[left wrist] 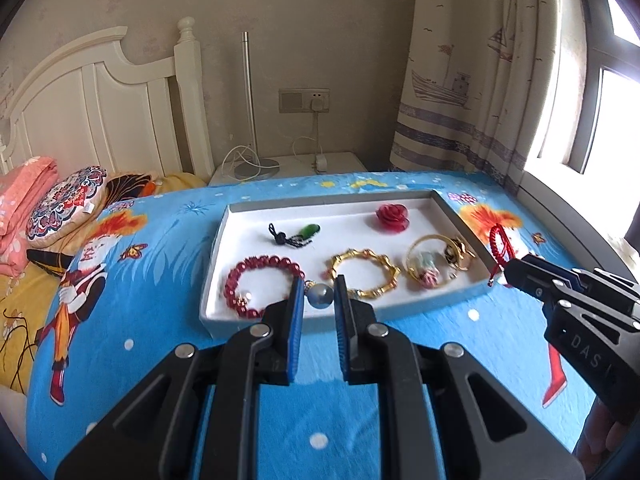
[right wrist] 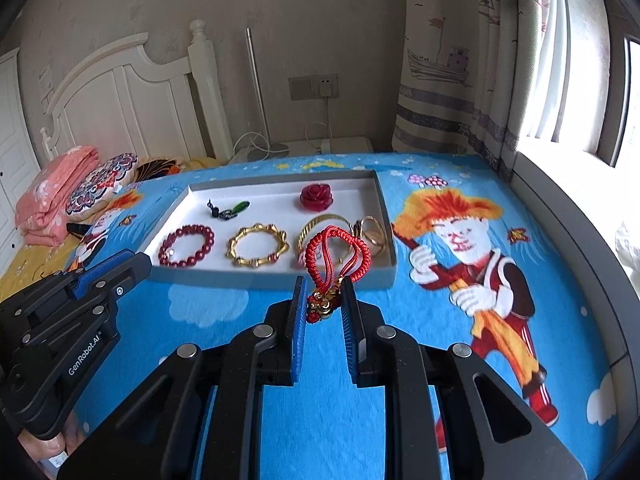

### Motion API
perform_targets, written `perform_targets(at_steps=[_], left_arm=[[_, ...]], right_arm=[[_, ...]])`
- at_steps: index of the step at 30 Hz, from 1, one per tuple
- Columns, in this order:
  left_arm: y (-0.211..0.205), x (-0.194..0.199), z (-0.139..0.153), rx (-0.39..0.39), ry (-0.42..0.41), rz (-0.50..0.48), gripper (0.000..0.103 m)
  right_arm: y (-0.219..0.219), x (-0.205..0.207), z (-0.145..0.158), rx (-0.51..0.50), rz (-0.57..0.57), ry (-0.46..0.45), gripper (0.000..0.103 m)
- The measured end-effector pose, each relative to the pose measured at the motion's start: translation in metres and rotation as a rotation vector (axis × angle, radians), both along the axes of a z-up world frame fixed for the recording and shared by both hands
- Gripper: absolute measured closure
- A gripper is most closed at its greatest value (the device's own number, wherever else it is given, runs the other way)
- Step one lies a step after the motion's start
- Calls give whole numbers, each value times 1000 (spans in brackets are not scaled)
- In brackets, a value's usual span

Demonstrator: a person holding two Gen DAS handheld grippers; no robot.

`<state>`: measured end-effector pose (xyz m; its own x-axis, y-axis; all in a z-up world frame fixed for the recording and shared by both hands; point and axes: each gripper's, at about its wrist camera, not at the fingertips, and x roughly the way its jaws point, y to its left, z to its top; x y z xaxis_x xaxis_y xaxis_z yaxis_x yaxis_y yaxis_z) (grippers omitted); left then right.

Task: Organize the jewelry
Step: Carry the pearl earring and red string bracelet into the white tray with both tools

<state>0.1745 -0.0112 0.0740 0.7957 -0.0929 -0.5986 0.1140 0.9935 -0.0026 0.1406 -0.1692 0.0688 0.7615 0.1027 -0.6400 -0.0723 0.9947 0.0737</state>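
Observation:
A white tray (left wrist: 240, 216) lies on the blue bedspread and holds a red bead bracelet (left wrist: 256, 284), a gold bangle (left wrist: 366, 272), a thin gold bangle with a charm (left wrist: 426, 264), a gold ring piece (left wrist: 460, 254), a red rose (left wrist: 393, 218) and a green pendant (left wrist: 298, 234). My left gripper (left wrist: 318, 294) is shut on a grey pearl bead (left wrist: 319, 294) at the tray's near edge. My right gripper (right wrist: 324, 300) is shut on a red braided cord bracelet (right wrist: 338, 254) by its gold charm, held above the tray's (right wrist: 280, 276) near right corner.
The bed's white headboard (left wrist: 100, 100) and pillows (left wrist: 64, 204) are at the left. A nightstand with a lamp pole (left wrist: 248, 112) and cables stands behind. Curtain (left wrist: 472, 72) and window sill (right wrist: 560, 208) are at the right.

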Motion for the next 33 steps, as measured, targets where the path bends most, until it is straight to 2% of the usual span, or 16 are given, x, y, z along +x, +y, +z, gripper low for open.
perform_targets(at_steps=[22, 33], left_arm=[[8, 89, 7, 3, 13, 32, 88], [7, 122, -14, -5, 67, 37, 88]], right_arm=[[13, 88, 5, -18, -30, -10, 85], [20, 126, -4, -22, -47, 11, 85]])
